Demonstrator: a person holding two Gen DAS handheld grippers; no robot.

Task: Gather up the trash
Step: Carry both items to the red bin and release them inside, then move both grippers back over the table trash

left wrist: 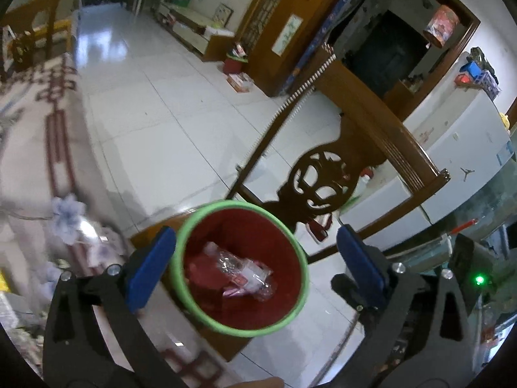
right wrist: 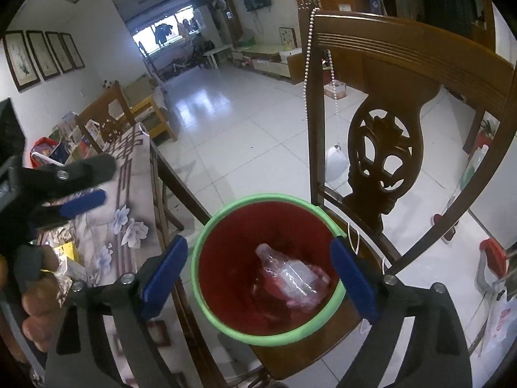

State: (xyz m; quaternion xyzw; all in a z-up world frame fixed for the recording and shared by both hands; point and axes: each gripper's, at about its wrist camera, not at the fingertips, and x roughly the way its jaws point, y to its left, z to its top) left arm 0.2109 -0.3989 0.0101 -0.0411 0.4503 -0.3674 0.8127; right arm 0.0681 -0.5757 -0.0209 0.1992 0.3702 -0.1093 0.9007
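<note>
Chair (right wrist: 381, 74): a carved wooden chair is being used as the stand for the bin, which is resting on its seat; the tiled floor is being seen behind it.

Surface (right wrist: 129, 174): a surface under a flowered cloth is lying just left of the chair; some loose items, among them something yellow (right wrist: 66, 252), are being glimpsed near its edge, too blurred to be named, so further trash may be waiting there.

Bin (left wrist: 240, 331): a red bin with a green rim is being framed from above by both cameras, its mouth open and unobstructed.

Trash (right wrist: 290, 279): crumpled clear plastic wrapping and pinkish scraps are lying at the bottom of the bin, so this part of the collecting is judged as done.

Left gripper (left wrist: 255, 266): it is being held wide apart above the bin, nothing being gripped between its blue pads.

Right gripper (right wrist: 258, 278): it is likewise being held wide over the bin mouth, with nothing between its fingers; the trash is lying below, free of it.

Progress: a drop into the bin is judged complete; what is left is being judged as fetching any remaining scraps from the surface.
</note>
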